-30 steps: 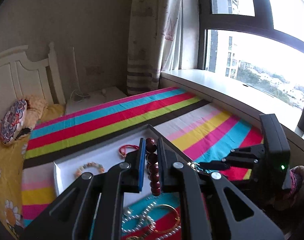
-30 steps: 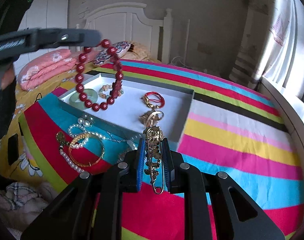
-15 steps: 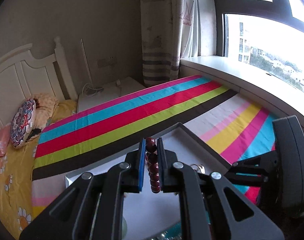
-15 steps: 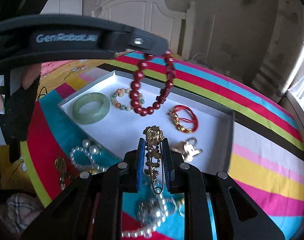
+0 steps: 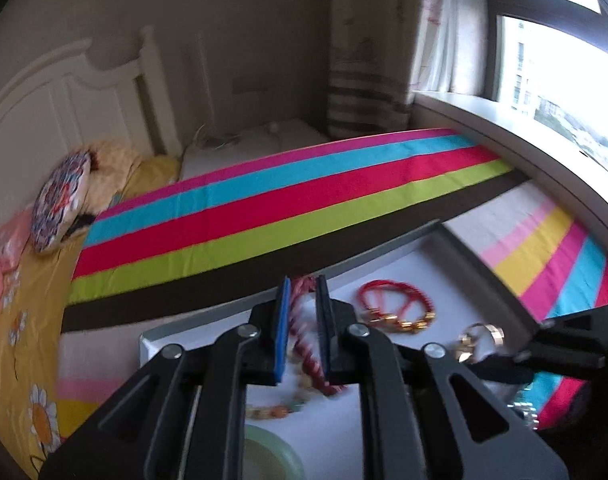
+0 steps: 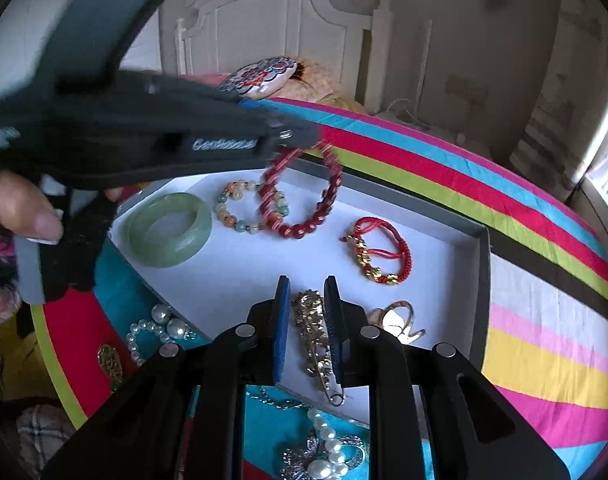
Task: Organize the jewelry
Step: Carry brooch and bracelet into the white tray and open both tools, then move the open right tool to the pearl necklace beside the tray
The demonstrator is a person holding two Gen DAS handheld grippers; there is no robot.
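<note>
Left wrist view first. The left gripper (image 5: 304,284) is tilted down over the far side of a white tray (image 5: 404,276) that sits on a striped blanket (image 5: 263,220). Its jaws have just been opening, and the red bead bracelet (image 5: 304,332) sits in the gap, all blurry, with daylight between it and the blue pad. Looks let go to me. Its lower beads reach down to the tray floor, next to a pastel bead bracelet (image 5: 275,410). A jade bangle (image 5: 271,456) peeks out under the gripper body. A red cord bracelet (image 5: 396,300) lies off to the right, and a couple of gold rings (image 5: 480,336) lie further right.

Right wrist view. The right gripper (image 6: 308,284) is over the near side of the tray, and its jaws have just been opening a touch as well. A gold brooch (image 6: 312,332) is between the pads, tilted, with its pin end poking out toward the camera. There's a sliver of white on the left pad's side and the right pad looks up against it, so honestly I can't tell if it's pinched or loose. The left gripper comes in from the upper left with a hand (image 6: 23,208) around its handle. The bead bracelet hangs off its tip and overlaps the pastel one. Pearl strings (image 6: 159,328) lie on the blanket just outside the tray.
</note>
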